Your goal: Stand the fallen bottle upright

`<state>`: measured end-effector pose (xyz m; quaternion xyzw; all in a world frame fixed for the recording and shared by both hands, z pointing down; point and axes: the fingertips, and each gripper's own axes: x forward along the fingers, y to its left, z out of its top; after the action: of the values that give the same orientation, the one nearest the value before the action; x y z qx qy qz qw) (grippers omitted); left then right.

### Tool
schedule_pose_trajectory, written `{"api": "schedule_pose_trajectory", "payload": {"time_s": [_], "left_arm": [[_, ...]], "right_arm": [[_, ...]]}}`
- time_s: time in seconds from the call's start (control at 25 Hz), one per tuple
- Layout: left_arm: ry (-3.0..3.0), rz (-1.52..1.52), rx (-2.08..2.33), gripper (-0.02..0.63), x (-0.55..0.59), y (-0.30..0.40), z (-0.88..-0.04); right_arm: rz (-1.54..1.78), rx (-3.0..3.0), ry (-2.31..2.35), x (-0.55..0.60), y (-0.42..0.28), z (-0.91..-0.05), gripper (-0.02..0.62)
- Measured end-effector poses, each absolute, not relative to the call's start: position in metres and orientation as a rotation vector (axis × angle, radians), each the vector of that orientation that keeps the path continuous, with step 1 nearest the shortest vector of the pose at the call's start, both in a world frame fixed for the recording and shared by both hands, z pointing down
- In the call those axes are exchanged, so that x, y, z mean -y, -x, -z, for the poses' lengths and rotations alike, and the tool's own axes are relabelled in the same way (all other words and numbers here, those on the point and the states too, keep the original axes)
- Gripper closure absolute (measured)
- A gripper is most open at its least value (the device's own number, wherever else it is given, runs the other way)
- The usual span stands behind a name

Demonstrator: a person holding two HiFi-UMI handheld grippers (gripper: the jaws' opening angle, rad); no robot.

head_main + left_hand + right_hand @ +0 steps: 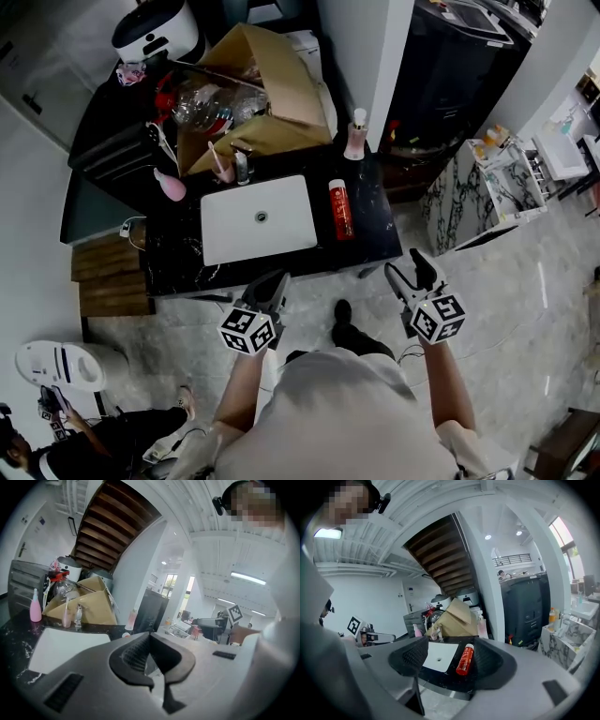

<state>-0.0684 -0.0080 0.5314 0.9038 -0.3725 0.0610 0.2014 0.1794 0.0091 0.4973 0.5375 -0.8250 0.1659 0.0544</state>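
Observation:
A red bottle [340, 209] with a white cap lies on its side on the black counter [366, 239], just right of the white sink [223, 246]. Both grippers hover over the floor in front of the counter, well short of the bottle. My left gripper [272, 281] is near the sink's front edge, and its fingertips meet with nothing between them [150, 637]. My right gripper [410, 267] is off the counter's right corner with its jaws wide apart and empty. In the right gripper view [450, 660] the red bottle [464, 659] shows far off between the jaws.
Behind the sink stand a faucet [241, 167], a pink bottle [171, 185], a clear pump bottle [355, 136] and an open cardboard box [253, 94]. A marble cabinet [478, 192] is at the right, wooden steps [108, 272] at the left. Another person [56, 431] crouches at the lower left.

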Motion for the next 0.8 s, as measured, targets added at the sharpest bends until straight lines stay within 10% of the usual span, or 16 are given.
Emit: {"api": "schedule_pose_trajectory", "payload": {"time_s": [0.8], "left_arm": [[-2.394,-0.192,1.259,0.598,0.142,0.03,-0.536]], "right_arm": [[-0.592,2.589,-1.325,0.16,-0.206,-0.534,0.297]]}}
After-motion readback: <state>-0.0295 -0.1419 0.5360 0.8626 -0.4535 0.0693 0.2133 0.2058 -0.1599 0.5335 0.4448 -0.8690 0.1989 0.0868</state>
